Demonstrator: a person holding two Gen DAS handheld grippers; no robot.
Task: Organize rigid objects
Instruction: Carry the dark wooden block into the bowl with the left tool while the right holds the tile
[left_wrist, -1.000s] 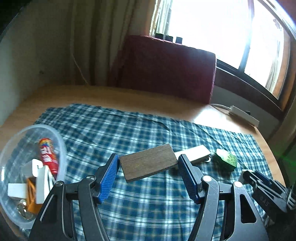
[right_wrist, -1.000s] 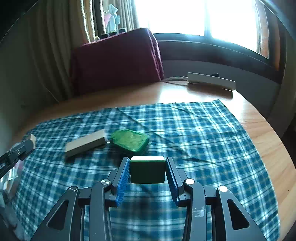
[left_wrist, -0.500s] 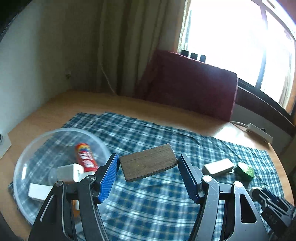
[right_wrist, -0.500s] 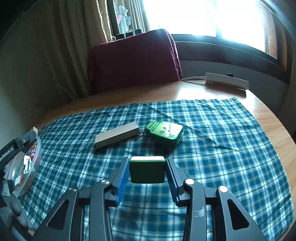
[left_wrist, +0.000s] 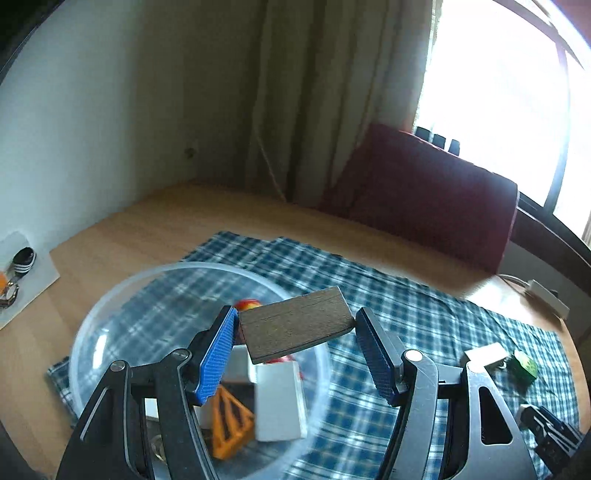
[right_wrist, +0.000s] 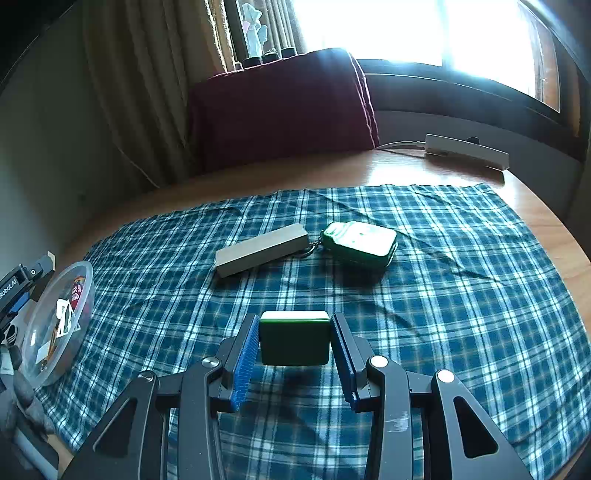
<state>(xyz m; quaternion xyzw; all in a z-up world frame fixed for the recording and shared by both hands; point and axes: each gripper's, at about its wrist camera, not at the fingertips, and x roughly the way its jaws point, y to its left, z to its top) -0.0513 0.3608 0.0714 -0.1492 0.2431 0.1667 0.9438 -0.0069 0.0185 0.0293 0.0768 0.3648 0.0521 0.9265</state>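
Since a second ago, the left gripper (left_wrist: 295, 339) has carried its dark wooden block (left_wrist: 297, 324) away from the middle of the blue plaid cloth (left_wrist: 424, 325) and now holds it over the clear plastic bowl (left_wrist: 110, 306) at the cloth's left end, the blue pads (left_wrist: 216, 352) clamped on the block's two short ends with the slab tilted, its right side higher. Below it, inside the bowl, lie a white block (left_wrist: 279, 400), an orange triangular piece (left_wrist: 231, 422) and a red item mostly hidden behind the wooden block. The right gripper (right_wrist: 294, 345) has barely shifted in height but now sees more of the table: its fingers (right_wrist: 245, 356) are closed on a small green tile with a white top edge (right_wrist: 294, 341), held above the cloth with its shadow on the fabric beneath. Farther out on the cloth rest a beige rectangular bar (right_wrist: 261, 249) and a green flat case (right_wrist: 360, 242), just beside each other and joined by what looks like a small key ring. From the right wrist view the bowl (right_wrist: 55, 317) sits at the far left edge of the cloth, with part of the left gripper above it. A white power strip (right_wrist: 465, 151) lies on the wooden table (right_wrist: 388, 166) near the window, and a dark red cushion (right_wrist: 280, 107) stands behind the cloth.
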